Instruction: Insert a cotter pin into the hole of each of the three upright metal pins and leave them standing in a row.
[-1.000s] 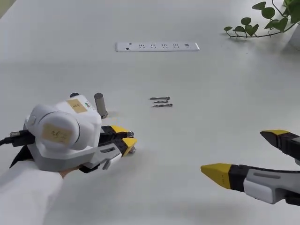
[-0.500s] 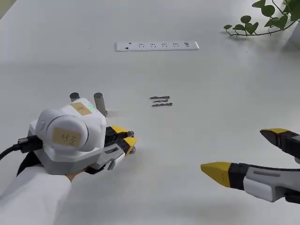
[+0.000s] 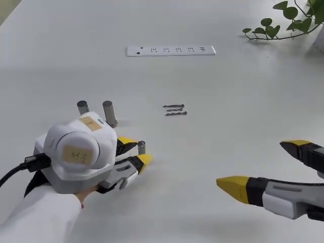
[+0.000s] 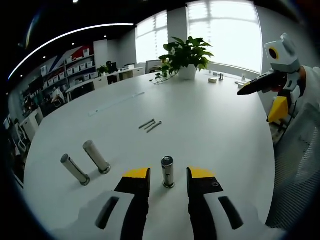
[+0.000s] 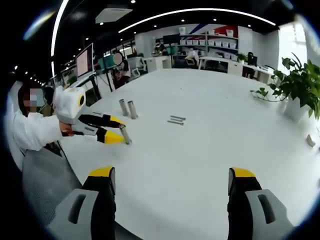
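Metal pin [image 4: 167, 171] between left tongs [image 4: 168, 174]

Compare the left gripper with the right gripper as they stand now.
The left gripper has its jaws narrowly apart, while the right gripper has its jaws spread wide. The left gripper has an upright pin standing between its jaws, apparently untouched by either; the right gripper has nothing between its jaws. Both are open, and both have yellow tips.

White power strip [image 3: 170, 50] and leafy plant [image 3: 287, 21] sit on the table [image 3: 243, 101].
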`<state>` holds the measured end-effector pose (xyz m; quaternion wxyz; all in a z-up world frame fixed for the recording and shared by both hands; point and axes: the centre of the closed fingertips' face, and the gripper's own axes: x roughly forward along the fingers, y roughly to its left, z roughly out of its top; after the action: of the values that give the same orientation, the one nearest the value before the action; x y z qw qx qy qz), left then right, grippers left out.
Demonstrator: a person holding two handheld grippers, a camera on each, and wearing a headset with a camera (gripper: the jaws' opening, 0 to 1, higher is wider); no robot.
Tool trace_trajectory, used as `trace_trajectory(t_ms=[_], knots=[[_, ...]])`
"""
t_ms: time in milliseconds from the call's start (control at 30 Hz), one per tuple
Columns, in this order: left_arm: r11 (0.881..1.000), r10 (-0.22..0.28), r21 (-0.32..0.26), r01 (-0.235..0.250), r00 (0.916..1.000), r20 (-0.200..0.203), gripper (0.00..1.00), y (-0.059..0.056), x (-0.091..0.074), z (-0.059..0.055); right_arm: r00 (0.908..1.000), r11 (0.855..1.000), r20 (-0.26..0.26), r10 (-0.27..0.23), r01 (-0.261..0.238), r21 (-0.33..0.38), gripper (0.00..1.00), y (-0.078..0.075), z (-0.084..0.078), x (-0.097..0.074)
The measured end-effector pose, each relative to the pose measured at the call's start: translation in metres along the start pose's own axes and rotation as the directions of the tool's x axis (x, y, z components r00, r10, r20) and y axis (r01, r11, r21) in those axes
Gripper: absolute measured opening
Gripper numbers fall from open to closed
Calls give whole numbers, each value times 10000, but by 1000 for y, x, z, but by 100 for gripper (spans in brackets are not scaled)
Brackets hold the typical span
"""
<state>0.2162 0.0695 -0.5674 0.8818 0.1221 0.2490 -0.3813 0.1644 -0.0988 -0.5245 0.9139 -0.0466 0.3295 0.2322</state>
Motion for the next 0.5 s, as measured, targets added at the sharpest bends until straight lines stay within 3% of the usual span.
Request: trace_trajectory(t_ms=[67,167,267,400,500], knots=[[9989,-391,-272,393,9992,97,38,-5,-3,0,10000,10000,12,-28,28,15,92,-1,0,-1],[9945,-1038,-80,1041,9940,330,53,-15,-8,2,10000,10000,33,-33,33,50,92,-2,0,-1],[9869,-1504,-514,1531,9872,526,69,-22,-19,4,10000,10000,72,-35,35,39,92,-2,1,-2],[9849,-1677,-330,1702,9835,680,85,-23,-31,9,9999,10000,116,-55,54,46,92,-2,2,-3],[9830,-1807,-184,1828,9800,839,90,-25,-39,12,9999,10000,118,-62,62,59,92,-3,2,-3]])
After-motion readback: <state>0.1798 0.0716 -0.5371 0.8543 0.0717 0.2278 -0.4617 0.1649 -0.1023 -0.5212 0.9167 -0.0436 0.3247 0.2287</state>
